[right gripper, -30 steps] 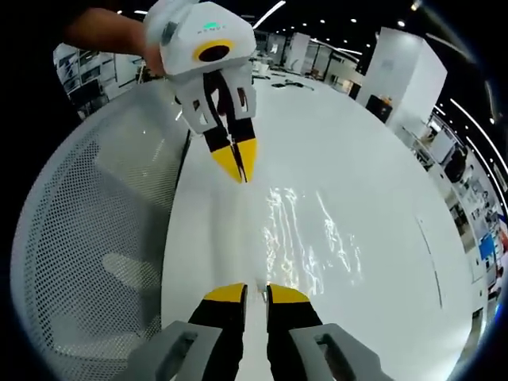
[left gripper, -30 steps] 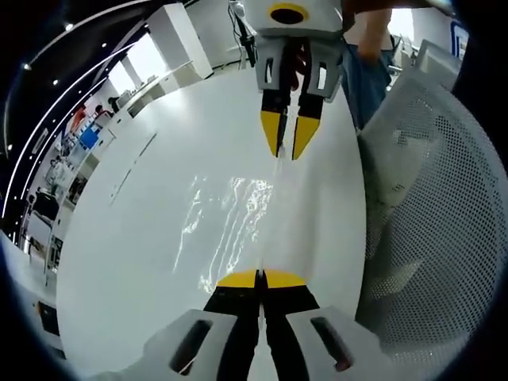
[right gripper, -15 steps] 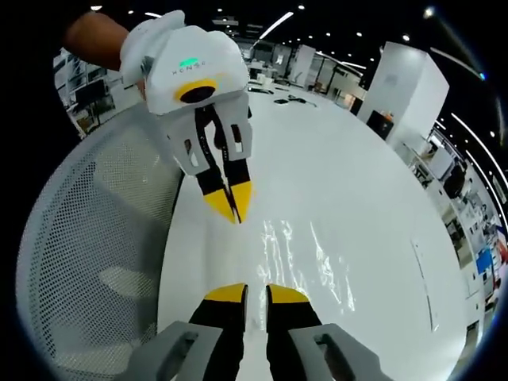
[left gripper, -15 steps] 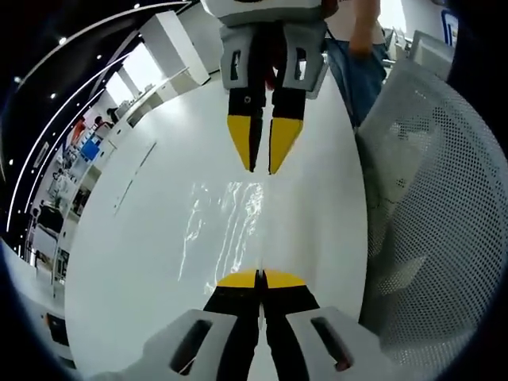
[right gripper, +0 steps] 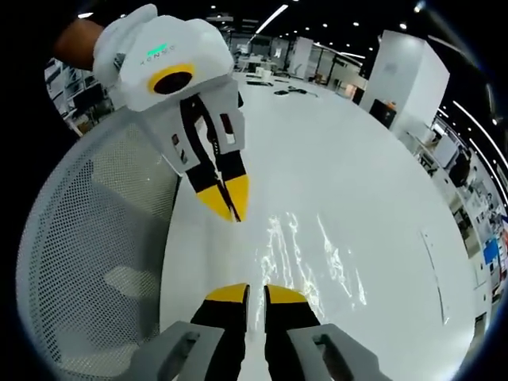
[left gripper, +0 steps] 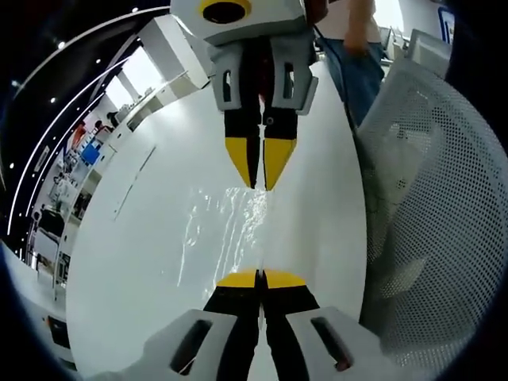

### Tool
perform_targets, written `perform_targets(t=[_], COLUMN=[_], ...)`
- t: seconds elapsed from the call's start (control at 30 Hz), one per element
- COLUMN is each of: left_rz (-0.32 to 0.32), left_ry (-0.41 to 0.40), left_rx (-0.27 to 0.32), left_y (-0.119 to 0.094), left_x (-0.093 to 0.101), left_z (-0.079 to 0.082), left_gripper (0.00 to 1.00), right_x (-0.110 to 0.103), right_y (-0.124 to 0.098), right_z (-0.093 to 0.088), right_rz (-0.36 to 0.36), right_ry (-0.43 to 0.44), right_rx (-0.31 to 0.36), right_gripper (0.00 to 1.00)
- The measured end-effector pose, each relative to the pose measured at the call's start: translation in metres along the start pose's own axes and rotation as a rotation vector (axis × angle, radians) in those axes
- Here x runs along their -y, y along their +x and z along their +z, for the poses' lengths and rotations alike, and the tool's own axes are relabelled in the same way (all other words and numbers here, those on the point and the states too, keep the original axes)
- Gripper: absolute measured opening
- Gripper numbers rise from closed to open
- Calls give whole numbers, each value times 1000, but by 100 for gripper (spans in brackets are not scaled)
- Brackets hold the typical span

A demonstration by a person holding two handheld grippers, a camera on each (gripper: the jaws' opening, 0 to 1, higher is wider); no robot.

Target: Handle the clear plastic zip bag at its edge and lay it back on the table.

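We are holding the clear plastic zip bag (left gripper: 226, 230) stretched thin between our two grippers over the glossy white table (left gripper: 135, 262), near the table's edge beside the mesh chair; it is showing mostly as crinkled, glinting streaks of light on the film, and we cannot tell whether its middle is touching the tabletop. In the left gripper view the left gripper (left gripper: 259, 279) is sitting with its yellow-tipped black jaws pressed flat together on the bag's near edge, while the right gripper (left gripper: 259, 171) is reaching in from the top, its pointed yellow tips nearly meeting at the bag's far edge. In the right gripper view the bag (right gripper: 313, 258) is glittering just ahead of the right gripper (right gripper: 253, 295), whose jaws are standing a narrow slit apart; the film between them is too clear for us to be sure it is gripped. That view is also giving us the left gripper (right gripper: 228, 198) from outside: a rounded white shell with a yellow ring around a dark lens, a small green light, and faint grey lettering too small to read. The white perforated chair back (right gripper: 91, 262) is curving along the table's side edge, and a wide hall with ceiling light strips and white pillars is lying beyond the far edge.
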State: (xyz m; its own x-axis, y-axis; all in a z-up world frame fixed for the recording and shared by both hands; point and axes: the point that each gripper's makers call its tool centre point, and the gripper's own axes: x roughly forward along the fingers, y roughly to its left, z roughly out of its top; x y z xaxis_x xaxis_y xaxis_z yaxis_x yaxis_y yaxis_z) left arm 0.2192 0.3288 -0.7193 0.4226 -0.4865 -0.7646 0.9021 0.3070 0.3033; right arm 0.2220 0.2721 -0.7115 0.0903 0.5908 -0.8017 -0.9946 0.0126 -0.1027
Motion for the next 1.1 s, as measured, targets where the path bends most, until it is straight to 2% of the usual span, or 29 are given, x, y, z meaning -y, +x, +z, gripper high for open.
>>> perform_targets(t=[0.23, 0.33, 0.4, 0.7, 1.1], left_rz=[3, 7, 7, 15, 8], left_ry=[-19, -10, -1, 22, 20], left_rx=[-5, -1, 5, 8, 36], left_y=[-1, 1, -2, -4, -2], left_x=[-1, -4, -3, -4, 0], left_z=[-3, -5, 0, 0, 1], left_gripper=[0, 0, 0, 0, 0], right_x=[-7, -5, -3, 3, -5], right_y=[1, 1, 2, 0, 9], right_z=[3, 3, 2, 11, 1], right_rz=[24, 15, 9, -1, 37], right_ry=[29, 22, 16, 13, 38], right_rx=[29, 32, 25, 54, 24], right_gripper=[3, 3, 3, 3, 2])
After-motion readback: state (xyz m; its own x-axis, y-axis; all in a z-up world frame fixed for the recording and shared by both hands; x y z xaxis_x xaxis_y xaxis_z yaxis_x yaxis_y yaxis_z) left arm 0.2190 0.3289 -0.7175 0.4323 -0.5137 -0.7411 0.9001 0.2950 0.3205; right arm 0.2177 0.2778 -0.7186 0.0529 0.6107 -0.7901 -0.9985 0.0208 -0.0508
